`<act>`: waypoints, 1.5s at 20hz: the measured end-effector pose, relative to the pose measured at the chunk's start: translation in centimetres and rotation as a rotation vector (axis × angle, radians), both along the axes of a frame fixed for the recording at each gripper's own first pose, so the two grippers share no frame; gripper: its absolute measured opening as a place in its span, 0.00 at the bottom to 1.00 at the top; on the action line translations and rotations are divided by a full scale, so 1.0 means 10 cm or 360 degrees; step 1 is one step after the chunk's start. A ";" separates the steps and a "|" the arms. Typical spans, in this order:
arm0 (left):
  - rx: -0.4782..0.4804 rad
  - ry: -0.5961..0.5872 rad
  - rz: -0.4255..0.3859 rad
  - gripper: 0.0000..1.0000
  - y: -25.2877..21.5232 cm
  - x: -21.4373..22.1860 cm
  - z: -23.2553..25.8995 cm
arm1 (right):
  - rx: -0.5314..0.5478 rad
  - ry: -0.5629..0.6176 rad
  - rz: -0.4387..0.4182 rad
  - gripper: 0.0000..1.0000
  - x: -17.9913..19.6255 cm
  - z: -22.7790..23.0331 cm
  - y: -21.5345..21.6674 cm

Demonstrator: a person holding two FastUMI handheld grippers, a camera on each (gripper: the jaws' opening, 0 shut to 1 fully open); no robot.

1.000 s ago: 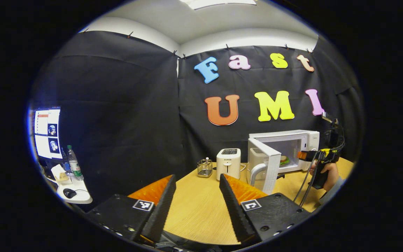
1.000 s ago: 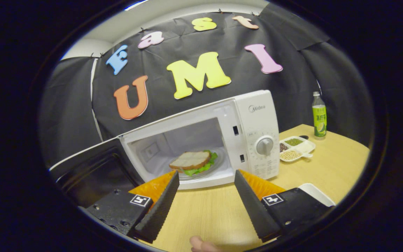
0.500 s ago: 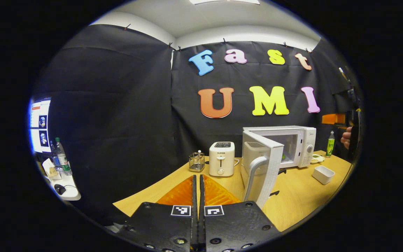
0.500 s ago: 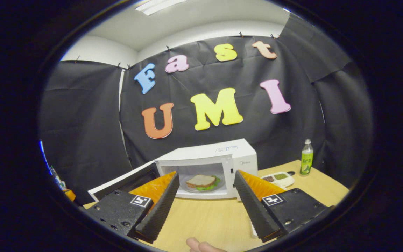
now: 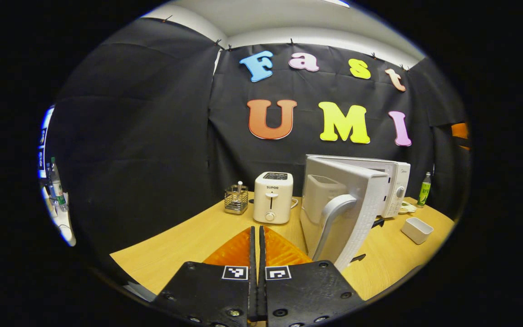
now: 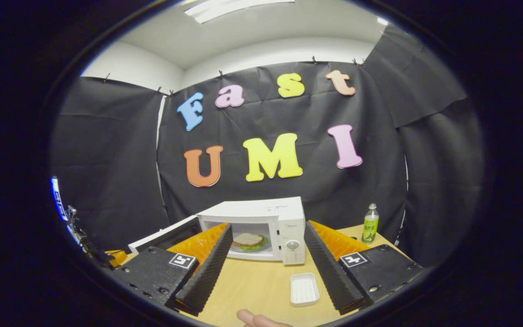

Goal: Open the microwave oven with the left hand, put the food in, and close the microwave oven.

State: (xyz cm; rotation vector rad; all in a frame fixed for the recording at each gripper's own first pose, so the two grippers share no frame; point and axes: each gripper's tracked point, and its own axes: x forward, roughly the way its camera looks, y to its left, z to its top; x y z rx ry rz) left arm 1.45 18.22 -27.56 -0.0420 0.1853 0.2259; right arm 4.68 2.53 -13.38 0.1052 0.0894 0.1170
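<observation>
Sandwich (image 6: 248,240) now inside microwave (image 6: 261,227), door (image 5: 343,209) swung partway shut since a second ago; right gripper (image 6: 266,268) withdrawn, fingers apart, empty; left gripper (image 5: 257,254) nearing door, fingers now together on nothing; closing push remaining.

The bench (image 5: 189,236) looks like smooth pale wood. On it, the microwave oven (image 6: 261,213) is shiny white plastic. Left of it, the little basket (image 5: 236,200) is thin metal wire.
</observation>
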 end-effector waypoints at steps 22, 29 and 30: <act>0.0027 -0.0034 -0.0736 0.00 -2.40 0.88 -0.22 | 0.0014 -0.0161 -0.0079 0.91 -0.76 0.10 -1.16; -0.0010 0.0009 -0.0763 0.00 -2.72 1.47 -0.39 | 0.0012 -0.0165 -0.0110 0.91 -0.87 0.09 -1.51; -0.0020 0.0018 -0.0761 0.00 -2.74 1.53 -0.41 | 0.0022 -0.0174 -0.0115 0.91 -0.89 0.11 -1.57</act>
